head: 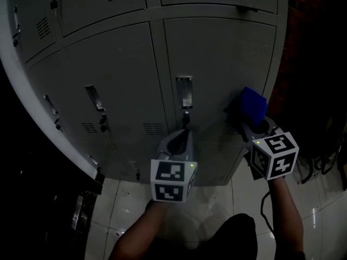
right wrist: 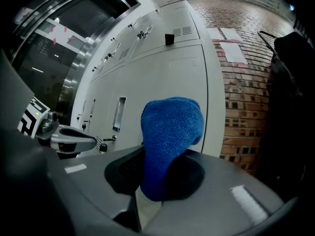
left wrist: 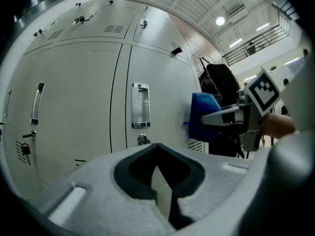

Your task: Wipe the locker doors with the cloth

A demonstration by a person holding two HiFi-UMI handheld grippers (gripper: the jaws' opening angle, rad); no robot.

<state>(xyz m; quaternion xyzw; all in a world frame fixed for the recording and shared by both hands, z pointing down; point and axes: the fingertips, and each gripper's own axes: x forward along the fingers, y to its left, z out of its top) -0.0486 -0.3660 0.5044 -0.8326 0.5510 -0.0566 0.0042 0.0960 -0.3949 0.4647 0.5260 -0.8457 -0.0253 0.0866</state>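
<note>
**As R gripper (head: 245, 124) clamps cloth (head: 252, 104), door lies straight ahead**

L gripper (head: 183, 137): jaws together, empty, low below the handle (head: 184, 91). R jaws clamped on the blue cloth, which sticks out past the tips, long axis along the jaws. Locker door (head: 217, 64) is just beyond the cloth, at the door's right edge; contact unclear. R is nearer, so prob. press fwd, then sweep left.

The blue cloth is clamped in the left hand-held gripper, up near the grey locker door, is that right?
Not the left. The right gripper view shows the blue cloth clamped in the right hand-held gripper, up near the grey locker door; the left hand-held gripper holds nothing.
</note>
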